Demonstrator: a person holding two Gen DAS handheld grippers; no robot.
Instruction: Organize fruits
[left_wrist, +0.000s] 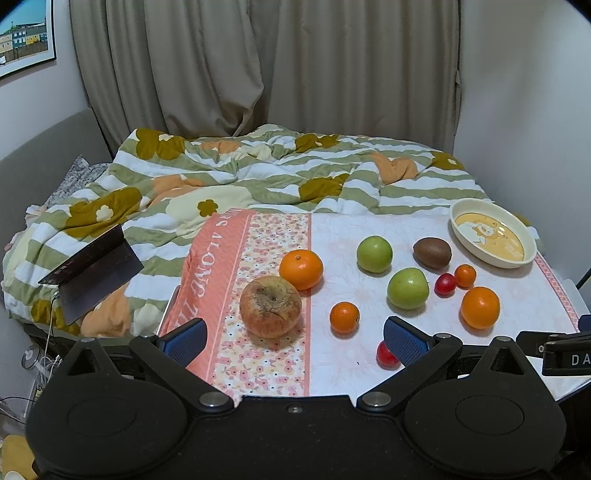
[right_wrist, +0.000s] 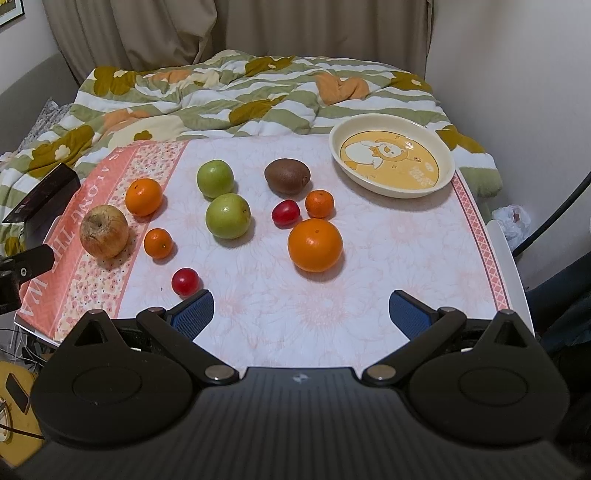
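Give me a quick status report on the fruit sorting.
Left hand-held gripper open, empty; right hand-held gripper open, empty. Round cream plate with yellow cartoon print empty; fruit loose on the pink floral cloth. Nothing blocking.

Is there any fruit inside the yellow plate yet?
No fruit yet. The plate holds only its printed cartoon picture, and its whole inside shows in the right wrist view. All the fruit, like the kiwi beside it, sits on the cloth. What is under the plate is hidden.
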